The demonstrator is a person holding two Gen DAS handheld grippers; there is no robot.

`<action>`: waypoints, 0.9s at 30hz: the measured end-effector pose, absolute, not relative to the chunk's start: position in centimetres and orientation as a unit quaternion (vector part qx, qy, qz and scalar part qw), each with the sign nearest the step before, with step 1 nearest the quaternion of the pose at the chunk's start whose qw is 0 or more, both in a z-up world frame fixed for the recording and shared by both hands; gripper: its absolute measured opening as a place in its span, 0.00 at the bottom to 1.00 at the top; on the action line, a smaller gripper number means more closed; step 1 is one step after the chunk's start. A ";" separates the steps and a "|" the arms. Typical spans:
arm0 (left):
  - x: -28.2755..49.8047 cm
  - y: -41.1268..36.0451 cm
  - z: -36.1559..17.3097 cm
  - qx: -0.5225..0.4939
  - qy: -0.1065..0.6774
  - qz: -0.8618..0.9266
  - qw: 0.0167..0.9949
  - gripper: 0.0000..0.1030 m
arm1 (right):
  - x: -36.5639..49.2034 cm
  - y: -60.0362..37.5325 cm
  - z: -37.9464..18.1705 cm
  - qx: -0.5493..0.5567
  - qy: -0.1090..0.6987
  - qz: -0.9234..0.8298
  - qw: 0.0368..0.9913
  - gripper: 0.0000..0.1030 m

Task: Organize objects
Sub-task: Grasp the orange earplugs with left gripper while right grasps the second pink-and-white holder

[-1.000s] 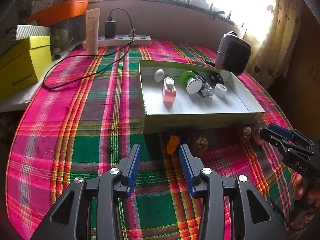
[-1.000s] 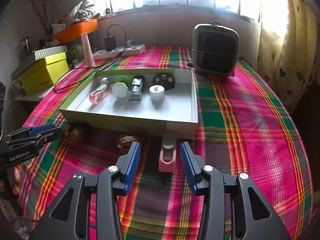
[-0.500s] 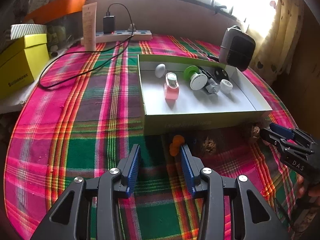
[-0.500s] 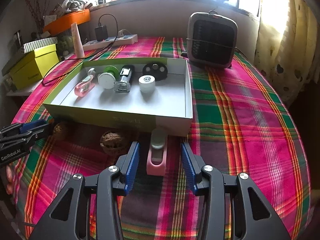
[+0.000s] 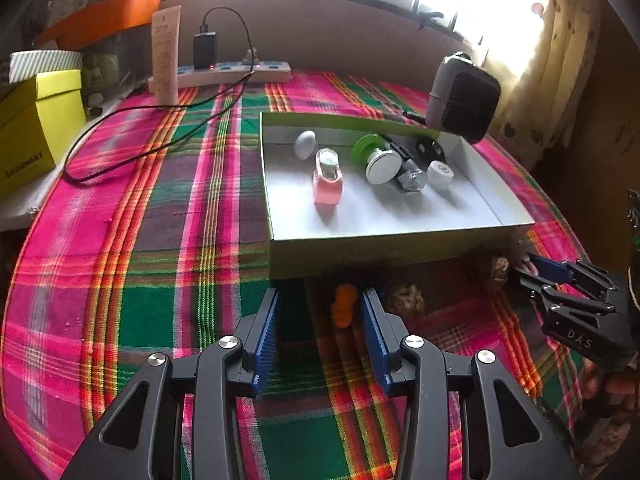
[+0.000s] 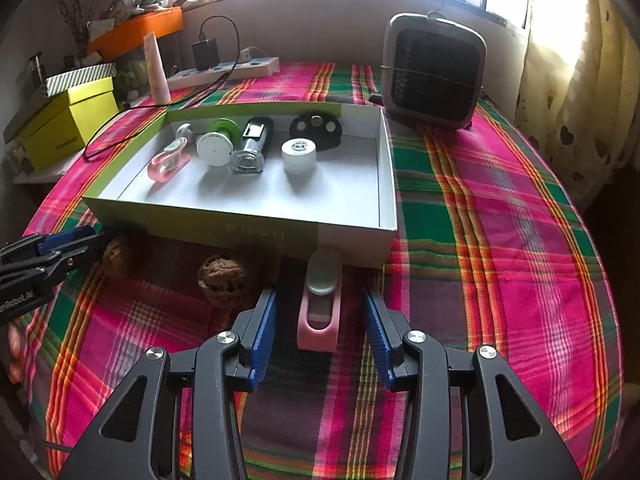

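**Lettering on the hand-held grippers and boxes**

The right hand-held gripper carries the white letters "DAS" on its black body. The left hand-held gripper shows "RobotAI", its start cut off. Print on the yellow box and on the tray's front wall is too blurred to read.

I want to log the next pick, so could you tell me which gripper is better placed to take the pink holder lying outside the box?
Right. The pink plastic holder lies centred between the open right gripper pads. The left gripper frames a small orange piece instead.
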State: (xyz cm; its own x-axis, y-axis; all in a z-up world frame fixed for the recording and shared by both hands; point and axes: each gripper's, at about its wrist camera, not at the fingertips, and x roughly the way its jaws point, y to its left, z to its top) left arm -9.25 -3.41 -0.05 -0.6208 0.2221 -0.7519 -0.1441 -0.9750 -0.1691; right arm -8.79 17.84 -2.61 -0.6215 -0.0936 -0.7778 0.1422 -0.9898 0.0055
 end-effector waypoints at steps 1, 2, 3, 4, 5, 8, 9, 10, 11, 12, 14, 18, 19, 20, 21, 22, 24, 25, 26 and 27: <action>-9.2 -3.3 0.0 -0.422 -0.043 0.900 0.102 0.38 | -8.8 17.9 -2.6 0.431 0.027 -0.900 0.066 0.42; -9.3 -3.2 0.0 -0.423 -0.040 0.900 0.102 0.38 | -8.9 17.9 -2.7 0.432 0.026 -0.899 0.065 0.42; -9.3 -3.1 -0.1 -0.423 -0.038 0.900 0.102 0.38 | -8.9 17.9 -2.7 0.433 0.026 -0.899 0.065 0.42; -9.3 -3.0 -0.1 -0.423 -0.037 0.900 0.102 0.38 | -8.9 18.0 -2.6 0.432 0.026 -0.899 0.065 0.42; -9.4 -3.0 -0.1 -0.423 -0.037 0.900 0.101 0.38 | -8.9 18.0 -2.6 0.432 0.025 -0.899 0.066 0.42; -9.4 -3.1 -0.1 -0.423 -0.038 0.900 0.100 0.38 | -9.0 18.0 -2.6 0.432 0.025 -0.899 0.068 0.42; -9.4 -3.0 -0.1 -0.424 -0.038 0.899 0.100 0.38 | -9.0 18.0 -2.6 0.432 0.023 -0.899 0.069 0.42; -9.5 -2.9 -0.1 -0.424 -0.036 0.900 0.099 0.38 | -9.0 18.0 -2.6 0.432 0.023 -0.899 0.069 0.42; -9.5 -2.9 -0.1 -0.424 -0.035 0.900 0.099 0.37 | -9.0 18.0 -2.6 0.432 0.022 -0.899 0.070 0.42; -9.6 -2.8 -0.1 -0.423 -0.034 0.900 0.097 0.37 | -9.0 18.0 -2.5 0.431 0.021 -0.899 0.071 0.42; -9.6 -2.7 -0.1 -0.422 -0.030 0.901 0.098 0.32 | -8.9 18.0 -2.5 0.429 0.021 -0.900 0.074 0.42; -9.6 -2.4 0.0 -0.424 -0.028 0.899 0.104 0.20 | -8.9 18.0 -2.5 0.428 0.020 -0.900 0.076 0.32; -9.6 -2.3 0.0 -0.423 -0.026 0.900 0.105 0.18 | -8.9 18.0 -2.4 0.427 0.019 -0.901 0.077 0.31; -9.5 -2.1 0.0 -0.422 -0.024 0.900 0.105 0.16 | -8.9 17.9 -2.4 0.426 0.020 -0.901 0.079 0.27; -9.5 -2.0 0.1 -0.422 -0.022 0.900 0.106 0.16 | -8.8 17.9 -2.4 0.426 0.020 -0.901 0.080 0.26; -9.5 -2.0 0.1 -0.422 -0.021 0.900 0.106 0.15 | -8.8 17.9 -2.4 0.425 0.021 -0.901 0.081 0.23; -9.5 -2.0 0.1 -0.421 -0.021 0.901 0.106 0.14 | -8.8 17.9 -2.3 0.423 0.020 -0.902 0.081 0.19; -9.4 -2.0 0.2 -0.420 -0.022 0.901 0.106 0.14 | -8.7 17.9 -2.3 0.423 0.020 -0.902 0.081 0.18; -9.4 -2.0 0.2 -0.419 -0.022 0.901 0.107 0.14 | -8.7 17.9 -2.3 0.422 0.019 -0.902 0.082 0.18; -9.3 -2.0 0.3 -0.418 -0.022 0.902 0.107 0.13 | -8.7 17.9 -2.3 0.422 0.020 -0.902 0.083 0.18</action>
State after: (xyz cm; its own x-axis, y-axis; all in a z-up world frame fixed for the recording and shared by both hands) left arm -9.34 -2.02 0.26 -0.6272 0.2108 -0.7498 -0.1747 -0.9762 -0.1283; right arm -8.69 17.85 -2.27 -0.6294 -0.1324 -0.7658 0.1659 -0.9856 0.0341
